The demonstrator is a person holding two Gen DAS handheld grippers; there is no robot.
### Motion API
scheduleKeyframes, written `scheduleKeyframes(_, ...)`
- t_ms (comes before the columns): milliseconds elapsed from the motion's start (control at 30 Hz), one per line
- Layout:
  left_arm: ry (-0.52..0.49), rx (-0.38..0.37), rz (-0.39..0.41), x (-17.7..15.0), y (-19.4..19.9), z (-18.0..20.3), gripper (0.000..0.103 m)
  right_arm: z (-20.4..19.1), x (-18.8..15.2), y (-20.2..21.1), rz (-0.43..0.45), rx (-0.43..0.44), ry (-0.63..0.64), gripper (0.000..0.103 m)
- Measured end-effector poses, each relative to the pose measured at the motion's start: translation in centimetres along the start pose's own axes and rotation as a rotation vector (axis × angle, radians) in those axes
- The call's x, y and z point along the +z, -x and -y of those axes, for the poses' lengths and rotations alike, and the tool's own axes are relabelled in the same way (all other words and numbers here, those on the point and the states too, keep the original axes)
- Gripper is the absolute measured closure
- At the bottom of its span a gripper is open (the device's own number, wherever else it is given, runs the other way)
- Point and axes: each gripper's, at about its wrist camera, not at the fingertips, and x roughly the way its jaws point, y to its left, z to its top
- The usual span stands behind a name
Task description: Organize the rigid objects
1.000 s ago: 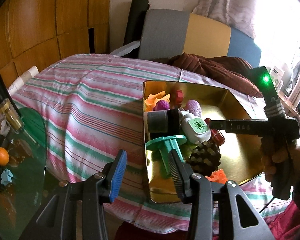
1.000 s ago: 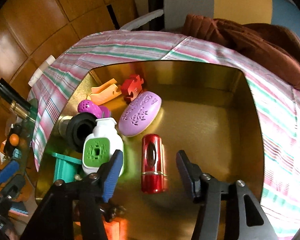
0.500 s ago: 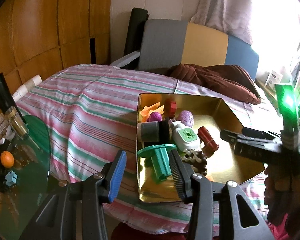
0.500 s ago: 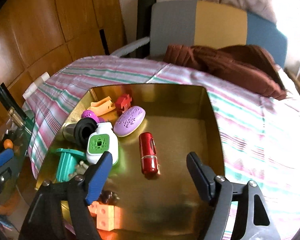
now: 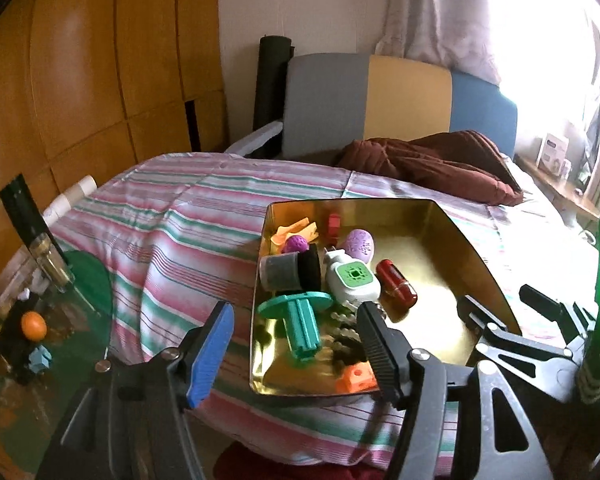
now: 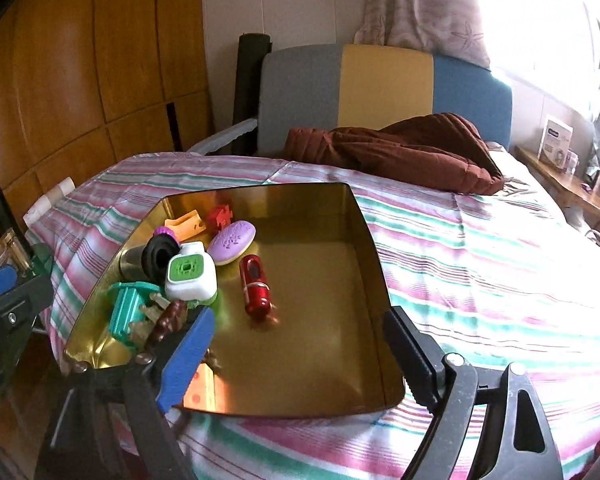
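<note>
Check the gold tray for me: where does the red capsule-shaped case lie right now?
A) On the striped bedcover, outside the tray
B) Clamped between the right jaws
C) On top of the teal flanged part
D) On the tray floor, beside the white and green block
D: the red capsule-shaped case rests on the floor of the gold tray, just right of the white and green block, with the right gripper open and empty.
</note>
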Motion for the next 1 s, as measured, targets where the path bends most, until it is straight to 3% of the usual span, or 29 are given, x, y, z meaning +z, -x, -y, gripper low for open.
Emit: scheduleKeyframes(1000,0.019,-0.013,0.077,0.4,2.0,-0.6,0.041,-1.9,0.5,1.5,0.046,0.013,0.067,0.014)
